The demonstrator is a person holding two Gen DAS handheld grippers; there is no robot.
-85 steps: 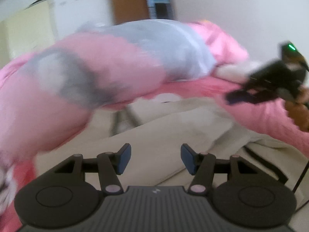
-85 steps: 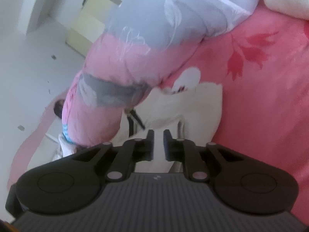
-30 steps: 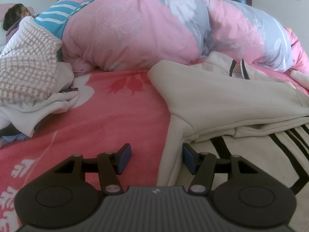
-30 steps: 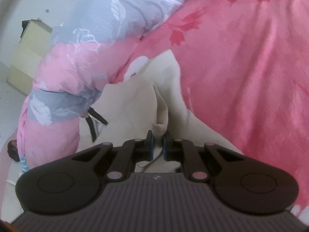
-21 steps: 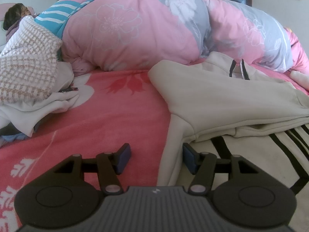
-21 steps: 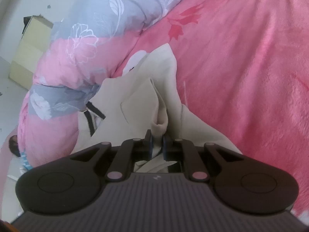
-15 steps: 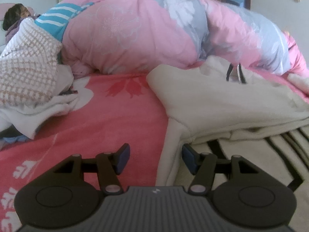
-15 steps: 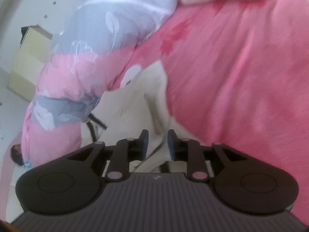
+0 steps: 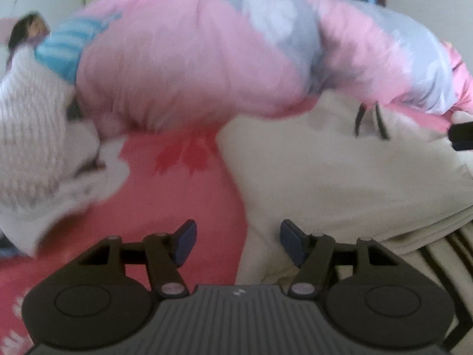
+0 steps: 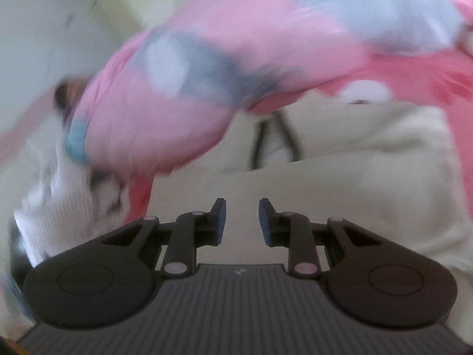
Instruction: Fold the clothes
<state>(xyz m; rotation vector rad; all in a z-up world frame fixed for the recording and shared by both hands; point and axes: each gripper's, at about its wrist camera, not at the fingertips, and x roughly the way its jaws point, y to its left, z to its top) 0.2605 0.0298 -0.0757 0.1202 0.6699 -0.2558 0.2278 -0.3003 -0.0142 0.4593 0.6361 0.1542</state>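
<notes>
The left gripper (image 9: pixel 236 236) is gaping empty, straddling the cream hoodie (image 9: pixel 340 171) sleeve edge on the red blanket (image 9: pixel 183 201); the right gripper (image 10: pixel 241 222) is hovering released over its folded body; each should be pinching one layer cleanly.

Both views are smeared by motion, so we cannot read the print on the rolled pink and grey quilt (image 9: pixel 189 68). Left of that quilt, the pale knitted pile (image 9: pixel 32 136) is blurred and cut by the frame edge. Below the quilt, the beige garment (image 9: pixel 340 171) runs out of the picture on the right, and its far end is hidden. A dark object (image 9: pixel 462 136) at that edge is too cropped for us to identify.
</notes>
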